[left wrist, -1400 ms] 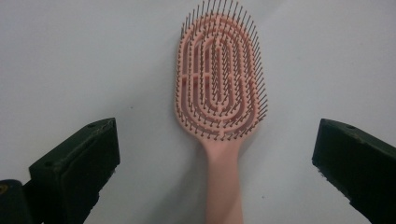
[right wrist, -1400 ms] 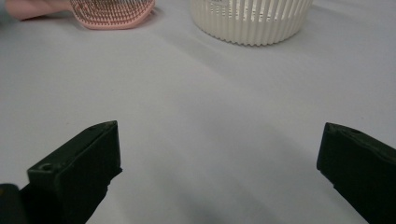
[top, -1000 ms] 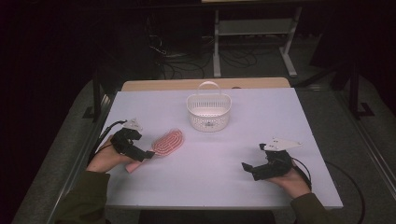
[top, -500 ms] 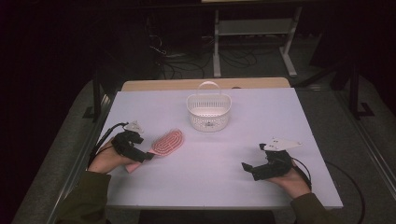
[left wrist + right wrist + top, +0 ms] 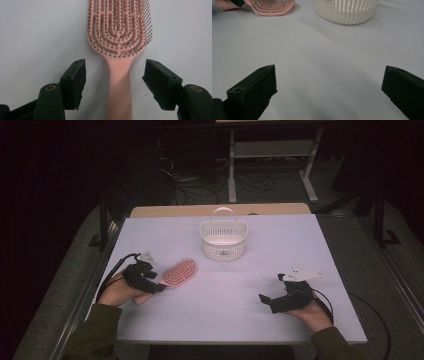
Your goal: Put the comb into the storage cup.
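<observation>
Left gripper view: left claw narrowing around hairbrush handle.

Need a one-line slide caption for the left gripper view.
Left gripper, jaws just closing in, straddles the handle of a pink hairbrush lying bristles-up on the white table, pads not yet touching.

I see a white table with a plain, pale top, wider at the near edge in the high view. Behind its far edge a strip of light wood shows. Two things lie directly on it. A white basket with slatted walls and an upright handle stands near the far edge, about midway across. A pink hairbrush lies flat, bristles up, toward the near left, well apart from the basket, its handle pointing near-left.
</observation>
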`<state>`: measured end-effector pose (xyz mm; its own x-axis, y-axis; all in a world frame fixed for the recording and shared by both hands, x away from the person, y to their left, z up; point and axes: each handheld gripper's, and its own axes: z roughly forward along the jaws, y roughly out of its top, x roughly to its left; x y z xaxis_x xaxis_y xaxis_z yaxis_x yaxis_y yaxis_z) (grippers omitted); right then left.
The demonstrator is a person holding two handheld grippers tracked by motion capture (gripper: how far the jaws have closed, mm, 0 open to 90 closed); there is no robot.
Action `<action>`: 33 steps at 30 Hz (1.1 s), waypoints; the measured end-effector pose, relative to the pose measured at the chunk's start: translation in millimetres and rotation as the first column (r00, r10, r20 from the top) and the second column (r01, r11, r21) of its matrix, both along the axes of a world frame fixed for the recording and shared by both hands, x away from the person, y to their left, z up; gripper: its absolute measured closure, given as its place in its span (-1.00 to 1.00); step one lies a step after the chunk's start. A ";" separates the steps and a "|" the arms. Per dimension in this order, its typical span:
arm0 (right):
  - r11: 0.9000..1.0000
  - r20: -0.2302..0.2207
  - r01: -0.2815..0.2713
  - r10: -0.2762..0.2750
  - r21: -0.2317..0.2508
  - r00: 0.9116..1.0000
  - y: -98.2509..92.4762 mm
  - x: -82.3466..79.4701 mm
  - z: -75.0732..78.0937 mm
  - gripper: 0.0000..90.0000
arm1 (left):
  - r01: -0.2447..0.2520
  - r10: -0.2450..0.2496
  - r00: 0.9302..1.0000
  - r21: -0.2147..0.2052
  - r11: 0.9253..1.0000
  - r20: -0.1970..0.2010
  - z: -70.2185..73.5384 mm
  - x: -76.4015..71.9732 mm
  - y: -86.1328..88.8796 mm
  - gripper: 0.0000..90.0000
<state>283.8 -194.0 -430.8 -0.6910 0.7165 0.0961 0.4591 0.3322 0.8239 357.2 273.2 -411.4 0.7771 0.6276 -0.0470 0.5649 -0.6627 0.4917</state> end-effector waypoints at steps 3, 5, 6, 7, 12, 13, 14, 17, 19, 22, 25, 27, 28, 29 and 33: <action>1.000 0.000 0.000 0.000 0.001 1.000 -0.2 0.1 0.0 -1.00 | 0.008 -0.008 1.000 0.014 1.000 -0.003 -1.8 -0.1 -2.4 -0.19; 1.000 0.000 0.000 0.000 0.000 1.000 -0.2 0.2 -0.1 -1.00 | 0.006 -0.006 1.000 0.022 1.000 -0.005 -2.9 0.0 -4.1 -0.18; 1.000 0.000 0.000 0.000 -0.001 1.000 -0.2 0.2 -0.2 -1.00 | 0.008 -0.008 1.000 0.025 1.000 -0.003 -3.6 0.2 -4.6 -0.18; 1.000 0.000 -0.001 0.001 -0.001 1.000 -0.2 0.2 -0.1 -1.00 | 0.010 -0.010 1.000 0.032 0.999 -0.006 -3.9 0.3 -5.1 -0.18; 1.000 0.000 0.000 0.000 0.000 1.000 -0.1 0.2 -0.1 -1.00 | 0.005 -0.004 1.000 0.045 0.999 -0.017 -6.4 1.0 -6.9 -0.14; 1.000 0.000 -0.001 0.001 0.000 1.000 -0.1 0.2 -0.1 -1.00 | 0.010 -0.009 1.000 0.047 0.999 -0.020 -6.6 1.1 -7.3 -0.13; 1.000 0.001 -0.001 0.001 -0.001 1.000 0.0 0.3 -0.2 -1.00 | 0.010 -0.009 1.000 0.046 0.999 -0.020 -6.7 1.1 -7.7 -0.12; 1.000 -0.001 0.001 -0.001 -0.002 1.000 -0.2 0.4 -0.2 -1.00 | 0.007 -0.006 1.000 0.054 0.999 -0.018 -7.7 1.4 -9.4 -0.10; 1.000 0.000 0.001 -0.001 -0.001 1.000 -0.2 0.4 -0.2 -1.00 | 0.003 -0.001 1.000 0.070 0.998 -0.018 -9.1 2.0 -10.3 -0.10; 1.000 0.000 0.001 -0.001 -0.001 1.000 -0.3 0.4 -0.2 -1.00 | 0.014 -0.012 0.999 0.075 0.997 -0.031 -10.0 2.4 -11.4 -0.01; 1.000 0.000 0.001 -0.001 -0.001 1.000 -0.2 0.4 -0.2 -1.00 | 0.013 -0.010 0.999 0.079 0.997 -0.031 -10.0 1.9 -13.2 0.04; 1.000 0.000 0.001 -0.001 -0.002 1.000 -0.2 0.5 -0.2 -1.00 | 0.017 -0.015 0.999 0.084 0.996 -0.030 -9.3 2.4 -13.5 0.09; 1.000 0.000 0.001 -0.001 -0.001 1.000 -0.2 0.5 -0.2 -1.00 | 0.018 -0.015 0.999 0.086 0.996 -0.029 -9.1 2.5 -13.7 0.10; 1.000 0.000 0.001 -0.001 -0.001 1.000 -0.2 0.5 -0.2 -1.00 | 0.019 -0.017 1.000 0.090 0.996 -0.027 -9.2 2.7 -13.9 0.11; 1.000 0.000 0.000 0.000 -0.002 1.000 -0.1 0.6 -0.3 -1.00 | 0.024 -0.022 0.999 0.109 0.994 -0.023 -10.1 3.0 -15.8 0.23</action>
<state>284.4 -194.1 -431.1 -0.6911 0.7165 0.0944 0.4591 0.3343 0.8231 360.2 257.4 -421.5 0.7910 0.6117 0.0033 0.5587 -0.7246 0.4035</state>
